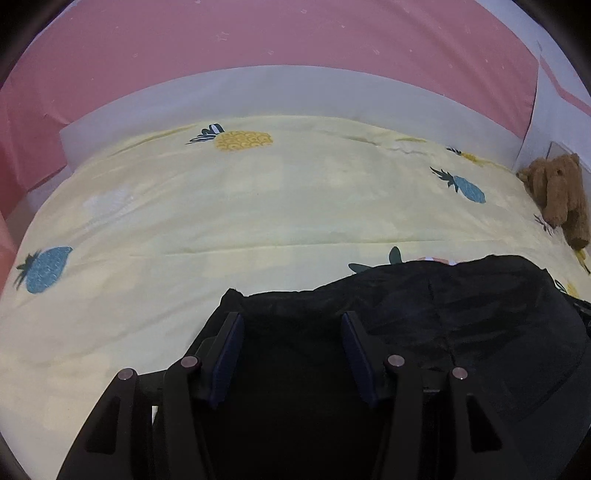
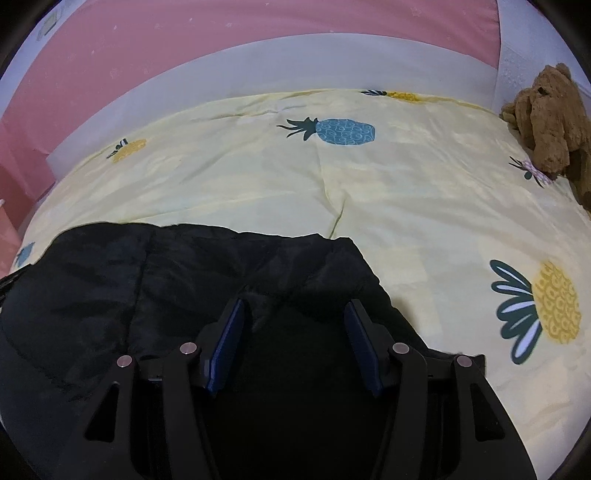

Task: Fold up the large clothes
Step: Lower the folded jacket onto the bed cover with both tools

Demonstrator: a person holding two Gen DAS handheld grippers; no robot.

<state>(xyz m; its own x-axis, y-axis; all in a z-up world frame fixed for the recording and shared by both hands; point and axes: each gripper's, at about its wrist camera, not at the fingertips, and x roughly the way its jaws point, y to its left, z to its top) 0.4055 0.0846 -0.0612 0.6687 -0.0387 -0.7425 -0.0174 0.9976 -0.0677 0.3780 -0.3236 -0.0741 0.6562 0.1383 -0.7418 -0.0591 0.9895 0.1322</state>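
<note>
Black garment (image 1: 443,314) lies on the bed (image 1: 221,206) beneath both released claws: left claw (image 1: 291,325), right claw (image 2: 295,314).

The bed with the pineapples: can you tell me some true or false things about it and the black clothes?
1. The black garment lies on a yellow pineapple sheet. True.
2. The left tool is squeezed shut. False: its fingers stand apart over the garment.
3. A brown teddy bear sits at the bed's far right. True.
4. The wall behind the bed is green. False: it is pink.
5. The right tool is open too. True.
</note>
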